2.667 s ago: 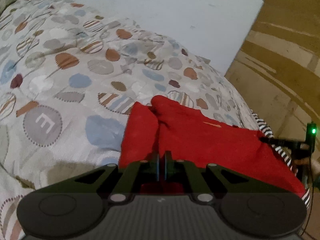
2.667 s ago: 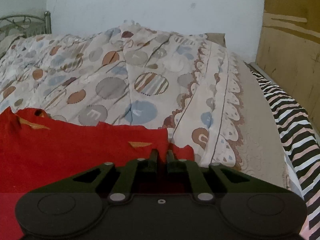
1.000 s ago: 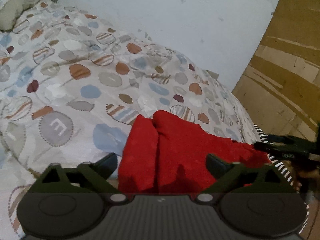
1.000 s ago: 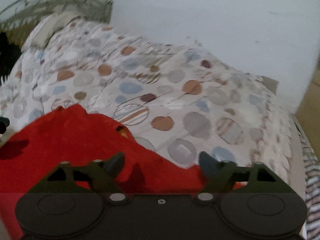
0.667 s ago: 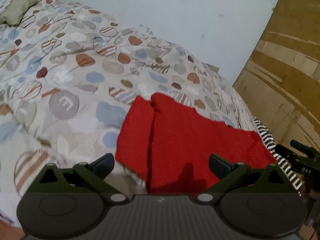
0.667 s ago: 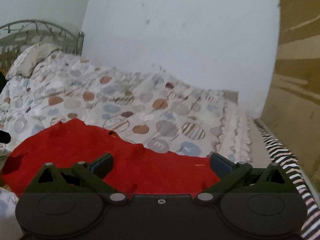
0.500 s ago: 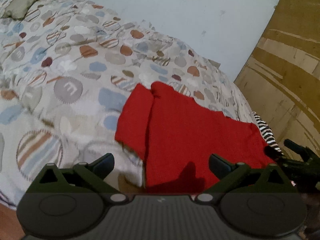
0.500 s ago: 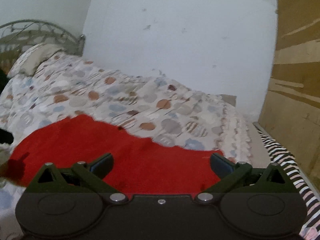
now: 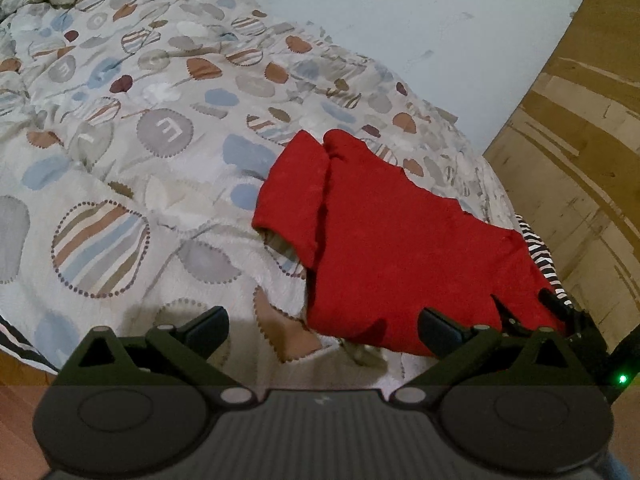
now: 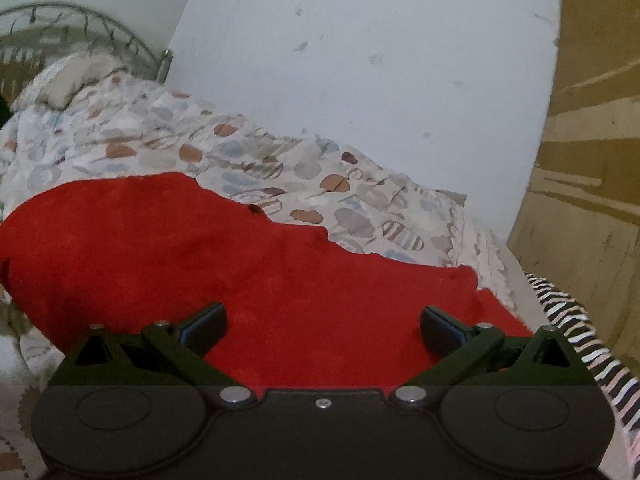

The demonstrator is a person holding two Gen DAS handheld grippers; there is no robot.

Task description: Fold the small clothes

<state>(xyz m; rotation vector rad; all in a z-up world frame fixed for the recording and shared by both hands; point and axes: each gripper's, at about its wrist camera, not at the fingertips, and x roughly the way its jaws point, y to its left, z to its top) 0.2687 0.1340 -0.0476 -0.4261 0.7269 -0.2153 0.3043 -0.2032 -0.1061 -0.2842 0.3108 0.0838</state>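
Note:
A red garment (image 9: 396, 240) lies flat on the patterned bedspread (image 9: 120, 140), with one sleeve folded in along its left side. My left gripper (image 9: 322, 326) is open and empty, held back from the garment's near edge. My right gripper (image 10: 322, 324) is open and empty, just above the garment's near part (image 10: 240, 264). The tip of the right gripper shows at the right edge of the left wrist view (image 9: 560, 312).
A wooden board (image 9: 580, 140) stands along the right of the bed, with a zebra-striped sheet (image 10: 580, 328) below it. A white wall (image 10: 360, 80) is behind. A metal headboard (image 10: 80, 36) and a pillow (image 10: 72, 80) are at the far left.
Both grippers were shut on the garment's near edge, then opened and let it go. Both have since pulled back from it, and the garment now lies flat.

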